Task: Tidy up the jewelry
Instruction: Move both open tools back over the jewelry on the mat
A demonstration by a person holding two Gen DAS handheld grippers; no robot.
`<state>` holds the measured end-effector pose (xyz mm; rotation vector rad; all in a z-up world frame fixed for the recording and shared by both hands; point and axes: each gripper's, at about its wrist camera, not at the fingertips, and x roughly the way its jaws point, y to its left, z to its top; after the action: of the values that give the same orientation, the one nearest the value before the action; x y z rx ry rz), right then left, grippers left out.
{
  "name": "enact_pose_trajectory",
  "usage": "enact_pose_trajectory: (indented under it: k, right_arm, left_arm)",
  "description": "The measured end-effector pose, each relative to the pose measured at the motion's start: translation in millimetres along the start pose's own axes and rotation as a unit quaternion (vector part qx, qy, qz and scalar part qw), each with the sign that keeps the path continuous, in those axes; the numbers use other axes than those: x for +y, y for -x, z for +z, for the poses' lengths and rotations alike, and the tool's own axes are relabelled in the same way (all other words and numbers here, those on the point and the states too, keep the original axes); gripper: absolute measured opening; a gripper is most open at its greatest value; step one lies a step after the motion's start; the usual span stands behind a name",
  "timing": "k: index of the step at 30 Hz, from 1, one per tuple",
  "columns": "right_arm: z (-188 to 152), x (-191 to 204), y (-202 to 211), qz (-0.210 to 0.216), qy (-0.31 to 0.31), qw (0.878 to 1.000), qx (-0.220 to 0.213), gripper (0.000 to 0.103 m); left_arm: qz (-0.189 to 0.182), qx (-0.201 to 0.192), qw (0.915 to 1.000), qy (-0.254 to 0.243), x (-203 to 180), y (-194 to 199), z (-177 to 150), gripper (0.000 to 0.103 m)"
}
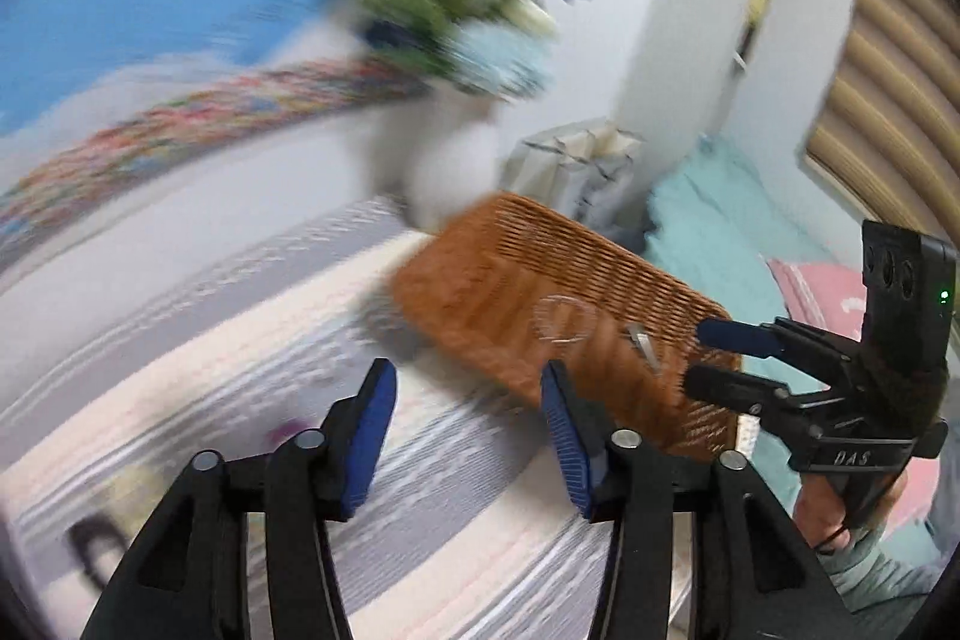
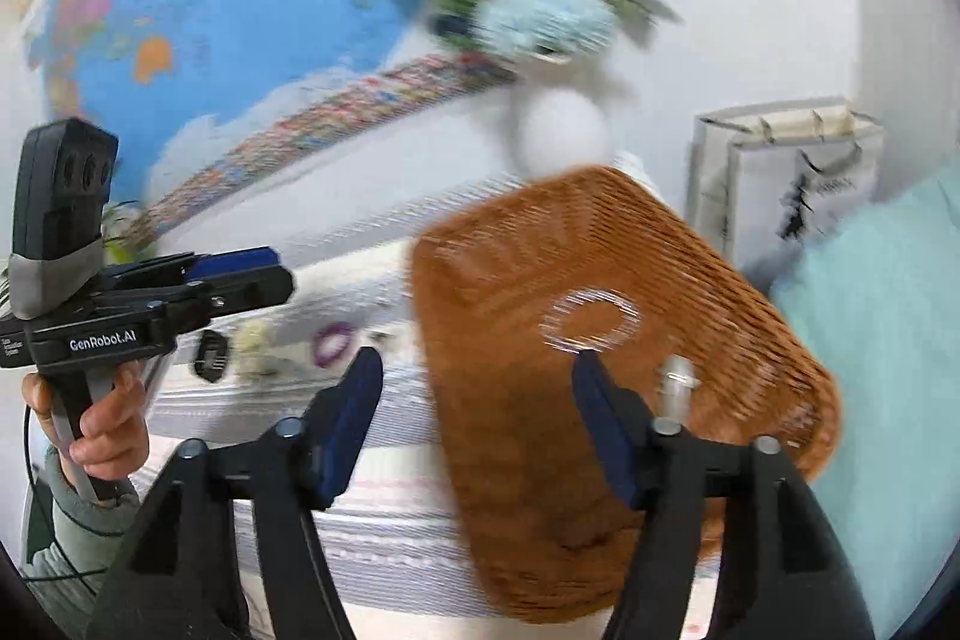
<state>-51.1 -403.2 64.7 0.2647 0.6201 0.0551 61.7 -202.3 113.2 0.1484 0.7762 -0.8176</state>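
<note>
**Your rig and sleeves, as they look**

You carry two matching black handheld tools. Each left gripper (image 1: 468,436) and right gripper (image 2: 477,421) finger is an angular black plastic arm with round silver pivot pins and a ribbed dark-blue pad. Seen from the other side, your right gripper bears "DAS" in pale letters on its body and a black camera block on top with a small green light. Your left gripper reads "GenRobot.AI" in white, and its camera block sits in a grey sleeve. A thin black cable hangs below the handle. You wear grey-green knit sleeves.
</note>
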Motion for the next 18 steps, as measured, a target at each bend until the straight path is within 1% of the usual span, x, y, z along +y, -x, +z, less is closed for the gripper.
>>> enact_pose_trajectory:
  k: [1, 3, 4, 5, 6, 9, 11, 13, 18]
  right_arm:
    - [0, 9, -1, 0.001, 0.011, 1.0, -0.001, 0.069]
    - [-1, 33, -7, 0.002, 0.037, 0.999, -0.001, 0.069]
    - [-2, 41, -9, 0.004, 0.045, 0.999, 0.001, 0.069]
    - [-3, 49, -13, 0.008, 0.054, 0.998, 0.006, 0.069]
    - [-3, 60, -21, 0.015, 0.063, 0.998, 0.015, 0.069]
    - [-6, 85, -42, 0.025, 0.078, 0.996, 0.034, 0.069]
    - [-7, 99, -55, 0.024, 0.088, 0.995, 0.045, 0.069]
    - [-8, 112, -69, 0.024, 0.099, 0.993, 0.056, 0.069]
    - [-10, 138, -102, 0.02, 0.118, 0.989, 0.083, 0.069]
  left_arm:
    - [0.022, -0.018, 0.9995, 0.011, 15, 21, -8, 0.06]
    - [0.058, -0.038, 0.9972, 0.027, 37, 47, -21, 0.065]
    - [0.085, -0.051, 0.9942, 0.043, 54, 65, -31, 0.066]
    - [0.1, -0.059, 0.9916, 0.056, 67, 79, -40, 0.066]
    - [0.108, -0.063, 0.99, 0.066, 76, 87, -46, 0.067]
    - [0.142, -0.073, 0.9795, 0.123, 119, 117, -73, 0.068]
    - [0.168, -0.065, 0.9724, 0.148, 142, 122, -88, 0.067]
    - [0.184, -0.056, 0.9673, 0.165, 158, 120, -100, 0.067]
    - [0.195, -0.021, 0.9548, 0.224, 204, 105, -126, 0.067]
